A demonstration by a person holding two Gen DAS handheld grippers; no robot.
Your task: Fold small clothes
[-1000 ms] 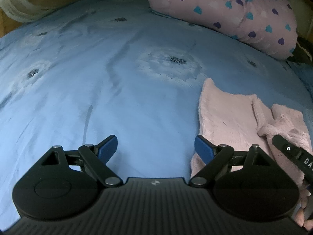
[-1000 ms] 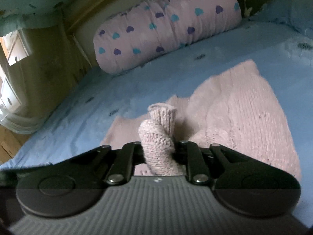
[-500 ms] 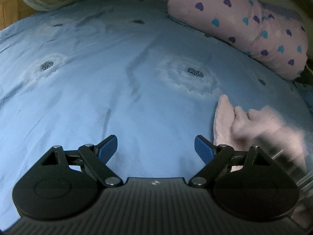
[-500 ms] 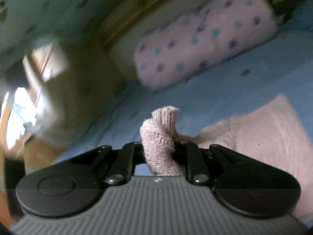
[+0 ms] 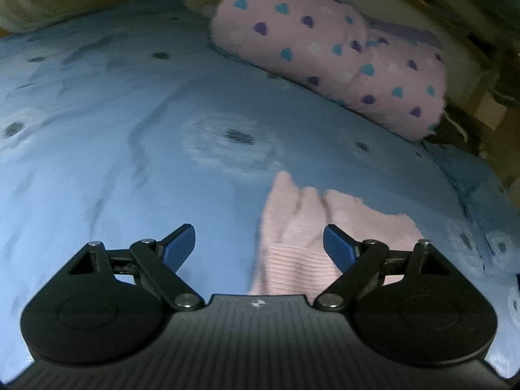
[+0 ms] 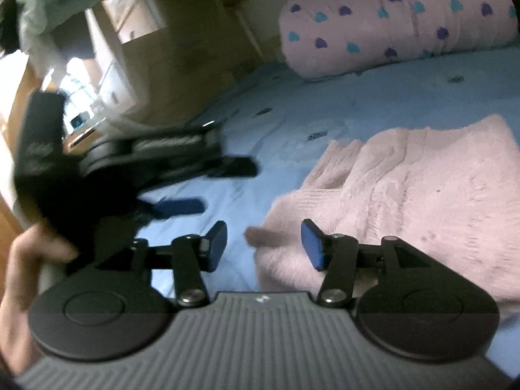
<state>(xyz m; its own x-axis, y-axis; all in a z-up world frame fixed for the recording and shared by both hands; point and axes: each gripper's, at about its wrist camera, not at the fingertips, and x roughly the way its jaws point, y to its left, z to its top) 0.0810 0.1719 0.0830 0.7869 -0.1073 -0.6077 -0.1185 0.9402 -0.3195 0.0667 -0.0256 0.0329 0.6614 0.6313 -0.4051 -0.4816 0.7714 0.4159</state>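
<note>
A pink knitted sweater (image 5: 299, 240) lies flat on the blue bedsheet (image 5: 130, 162). My left gripper (image 5: 259, 247) hovers over the sweater's left edge, jaws wide open, nothing between them. In the right wrist view the sweater (image 6: 422, 201) spreads to the right, with a sleeve laid across its body. My right gripper (image 6: 264, 247) is opening its jaws. A blurred pink bit of the sleeve end (image 6: 263, 237) lies between the pads, and neither pad touches it. The left gripper (image 6: 224, 185) shows blurred just left of the sweater, held by a hand (image 6: 19, 276).
A pink bolster with blue and purple hearts (image 5: 325, 48) lies across the far end of the bed, also in the right wrist view as the bolster (image 6: 390, 19). Wooden furniture (image 6: 182, 48) stands beyond the bed's left side. Bare sheet stretches left of the sweater.
The right gripper held the knitted sleeve end pinched upright; now its jaws have parted and the sleeve has dropped onto the sweater. The left gripper has tilted up, bringing the sweater between its fingers.
</note>
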